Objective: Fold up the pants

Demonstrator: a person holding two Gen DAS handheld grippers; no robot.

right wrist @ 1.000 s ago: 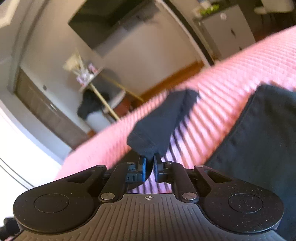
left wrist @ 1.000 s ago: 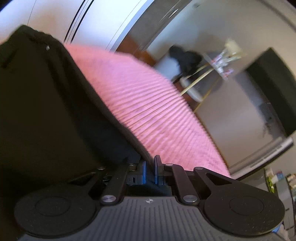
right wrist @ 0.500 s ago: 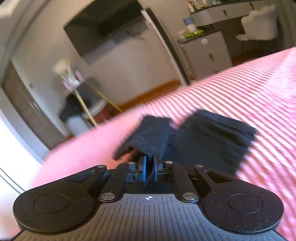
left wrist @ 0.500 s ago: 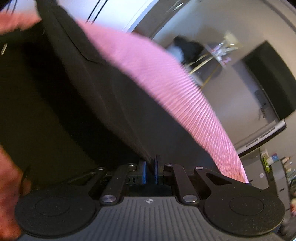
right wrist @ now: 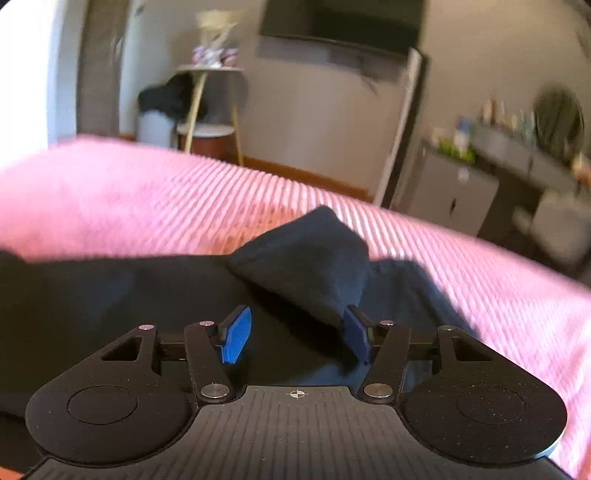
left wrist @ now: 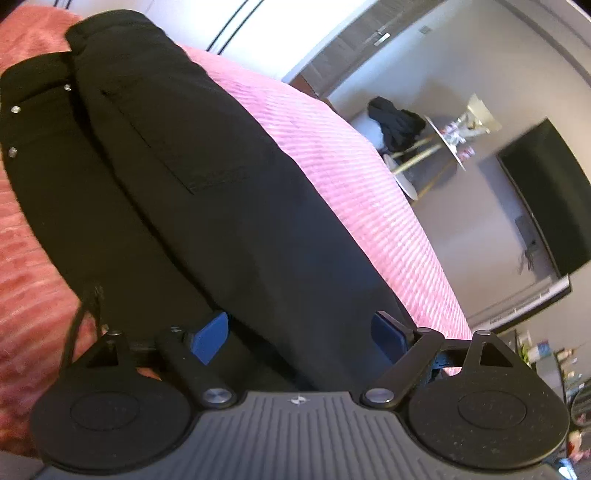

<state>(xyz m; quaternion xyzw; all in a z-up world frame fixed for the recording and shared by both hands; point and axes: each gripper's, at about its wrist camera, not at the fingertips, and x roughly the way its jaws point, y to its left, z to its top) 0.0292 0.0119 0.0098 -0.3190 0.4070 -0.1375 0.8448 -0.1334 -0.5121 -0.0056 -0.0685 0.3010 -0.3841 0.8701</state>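
Note:
Black pants [left wrist: 192, 177] lie folded lengthwise on a pink ribbed bedspread [left wrist: 354, 177], waistband and rivets at the upper left, a back pocket showing on top. My left gripper [left wrist: 301, 332] is open, its blue pads either side of the fabric. In the right wrist view the pants [right wrist: 147, 295] spread across the bed with a leg end [right wrist: 310, 266] bunched up in a peak. My right gripper [right wrist: 297, 338] is open, its right pad touching that bunched end.
The pink bedspread [right wrist: 147, 199] runs to the bed's far edge. Beyond it stand a round side table [right wrist: 210, 74] with dark clothing draped beside it, a wall TV [right wrist: 343, 18], and a grey cabinet [right wrist: 454, 192] with bottles at the right.
Both grippers have opened and let go of the pants. The leg has been carried over and laid onto the rest of the pants, which now rest on the bed.

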